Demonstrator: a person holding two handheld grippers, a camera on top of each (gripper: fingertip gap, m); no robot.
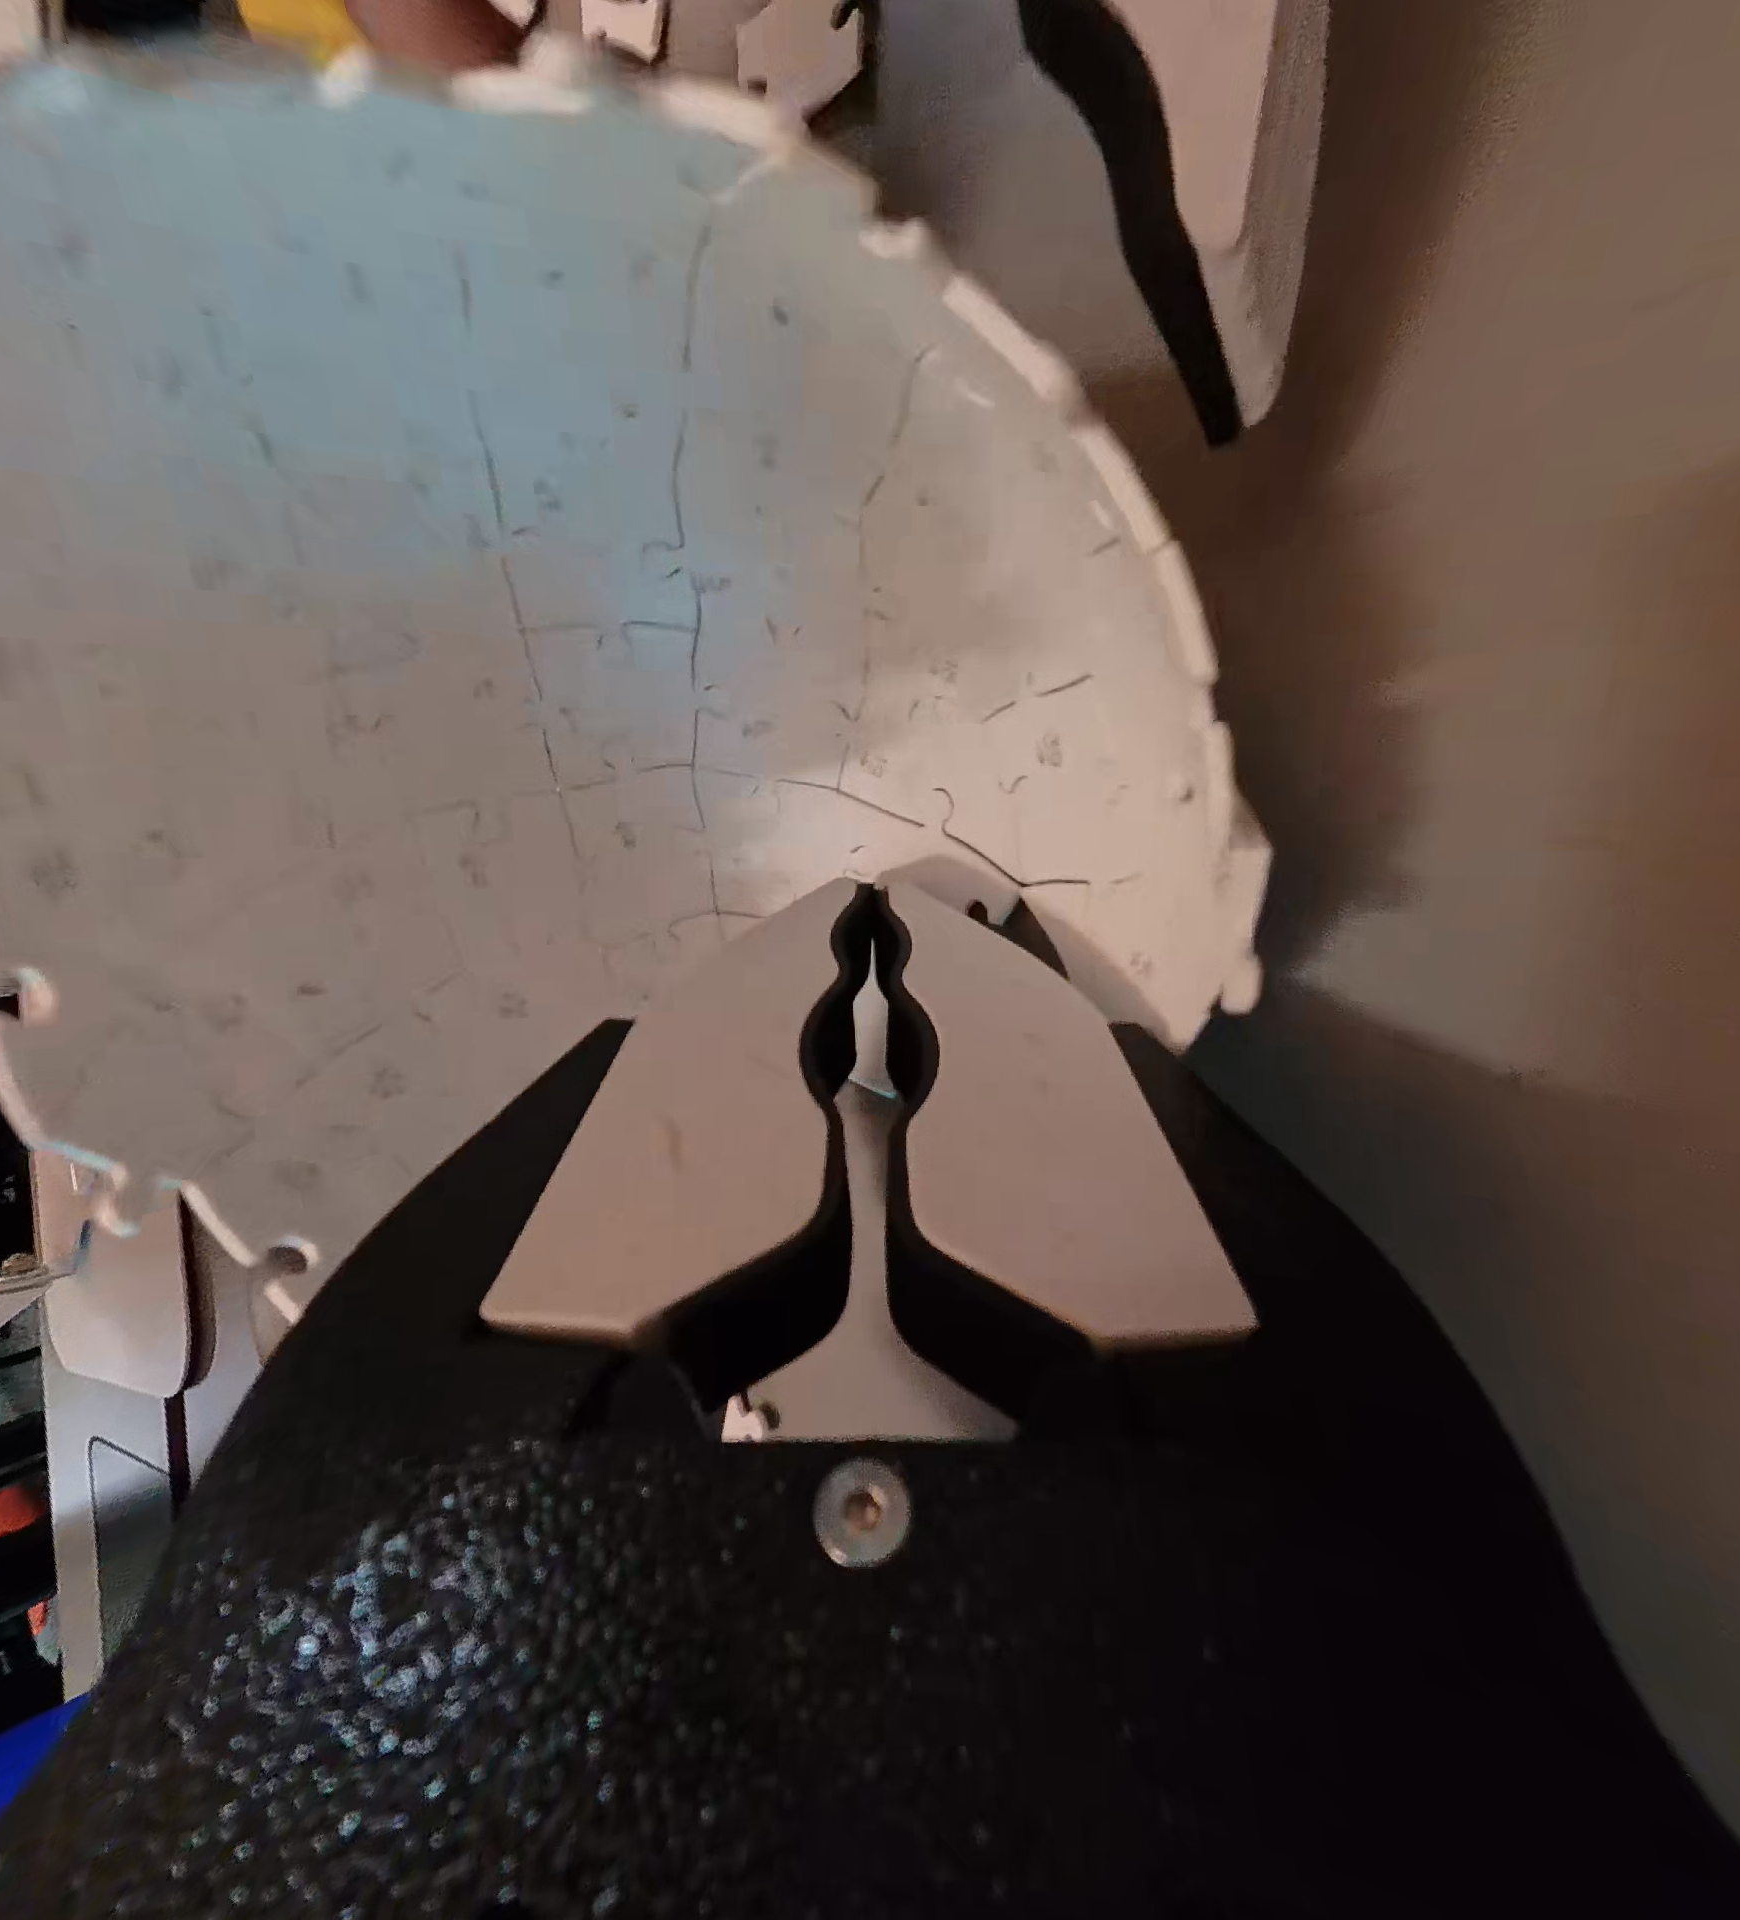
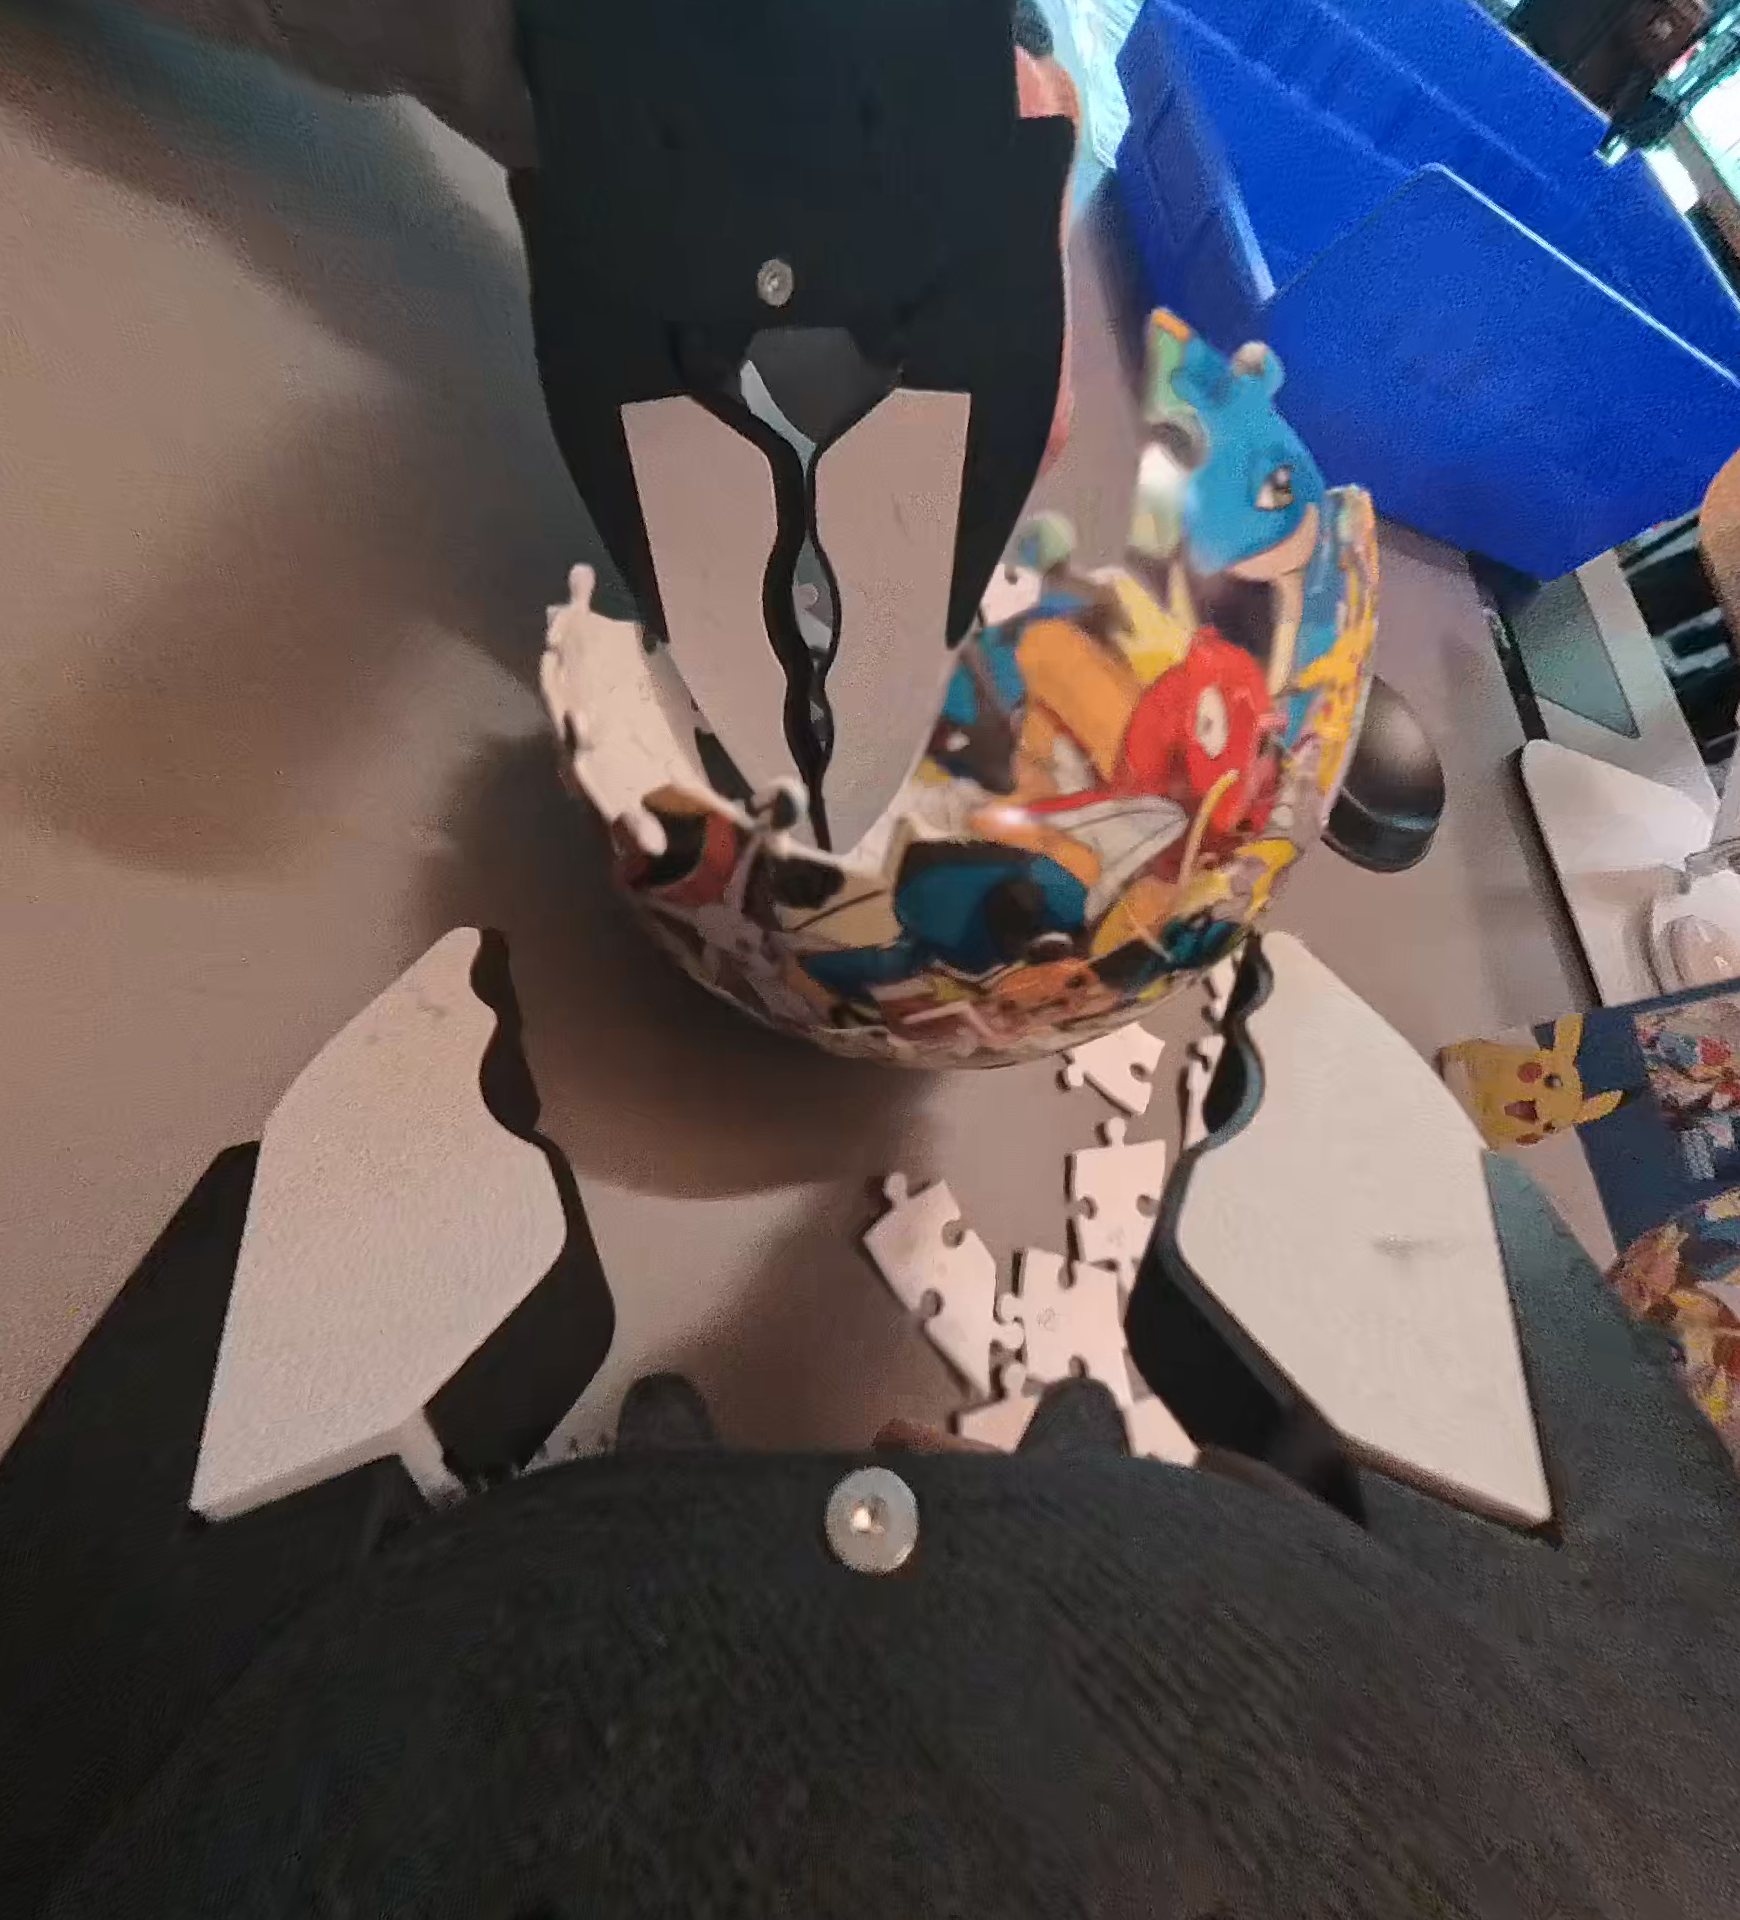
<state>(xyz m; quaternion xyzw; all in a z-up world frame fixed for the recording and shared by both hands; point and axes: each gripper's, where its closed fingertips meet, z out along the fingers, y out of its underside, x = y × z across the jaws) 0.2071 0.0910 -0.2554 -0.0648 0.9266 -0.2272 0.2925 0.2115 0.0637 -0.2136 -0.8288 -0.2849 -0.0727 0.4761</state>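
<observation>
Loose puzzle pieces (image 2: 1037,1278) lie on the table (image 2: 170,623) just before the puzzle shell (image 2: 1001,862).

left wrist – close inside puzzle shell (image 1: 533,520) | right wrist – above, facing it (image 2: 1053,831)

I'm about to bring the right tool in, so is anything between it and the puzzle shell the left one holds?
Nothing visible blocks it. The right tool is open, with bare table up to the puzzle shell. Loose white pieces lie flat beneath, toward its right finger. The left tool clamps the shell's near rim.
</observation>
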